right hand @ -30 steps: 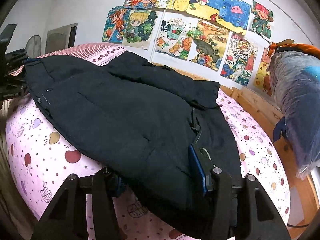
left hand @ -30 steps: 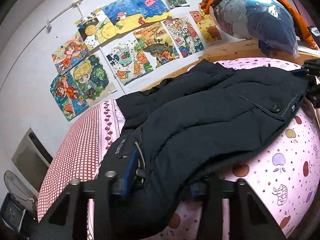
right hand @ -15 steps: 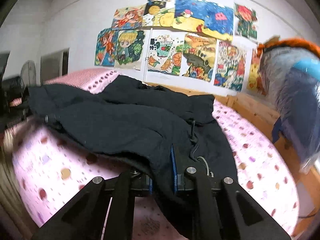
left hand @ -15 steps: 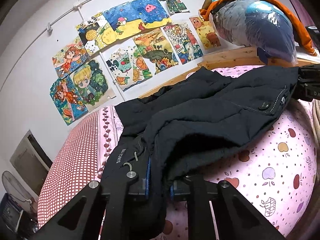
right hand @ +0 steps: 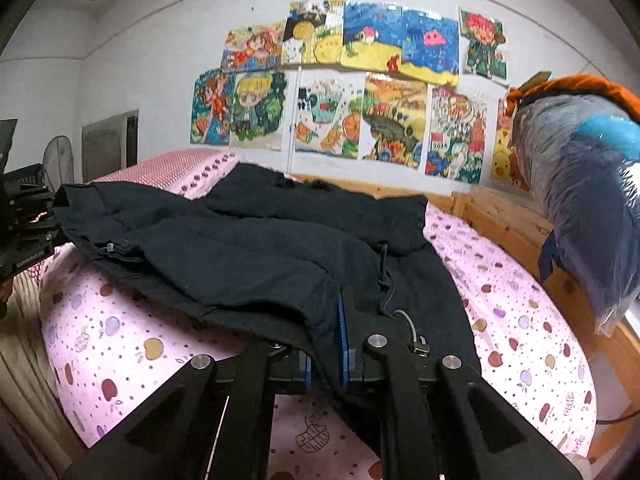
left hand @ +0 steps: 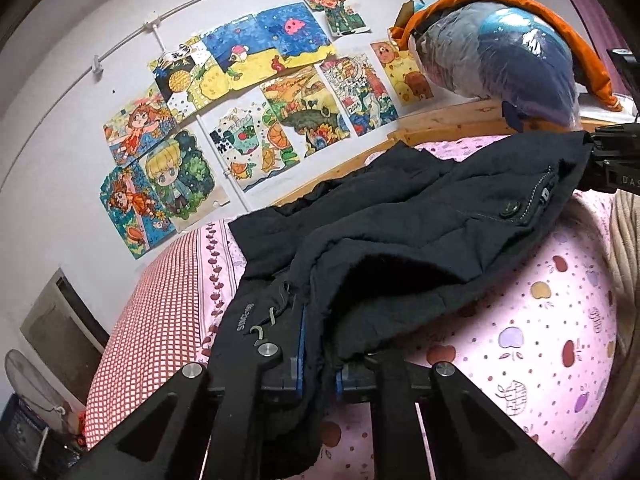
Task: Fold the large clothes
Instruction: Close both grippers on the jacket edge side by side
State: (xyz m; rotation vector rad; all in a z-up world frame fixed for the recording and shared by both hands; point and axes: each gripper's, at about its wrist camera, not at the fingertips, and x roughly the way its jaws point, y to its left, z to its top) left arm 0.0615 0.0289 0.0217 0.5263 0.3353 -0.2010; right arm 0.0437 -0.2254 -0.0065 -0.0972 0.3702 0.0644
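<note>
A large black padded jacket point(left hand: 420, 232) lies spread on a pink fruit-print bed point(left hand: 540, 340). My left gripper point(left hand: 318, 376) is shut on the jacket's near edge and lifts it off the sheet. My right gripper point(right hand: 326, 364) is shut on the jacket's point(right hand: 248, 256) other near corner, also raised. Each gripper shows at the edge of the other's view: the right one point(left hand: 612, 160) at far right, the left one point(right hand: 28, 224) at far left, both holding the hem. The jacket's far part rests on the bed.
A red-checked pillow point(left hand: 160, 308) lies at the head of the bed. A wooden bed frame point(right hand: 504, 216) runs along the far side. A plastic-wrapped bundle with orange cloth point(right hand: 584, 184) sits on it. Drawings point(right hand: 360, 88) cover the wall. A fan point(right hand: 60, 164) stands in the corner.
Both grippers closed on the jacket's near edge and raised it; the front of the jacket now hangs lifted off the sheet, bunching toward the wall.
</note>
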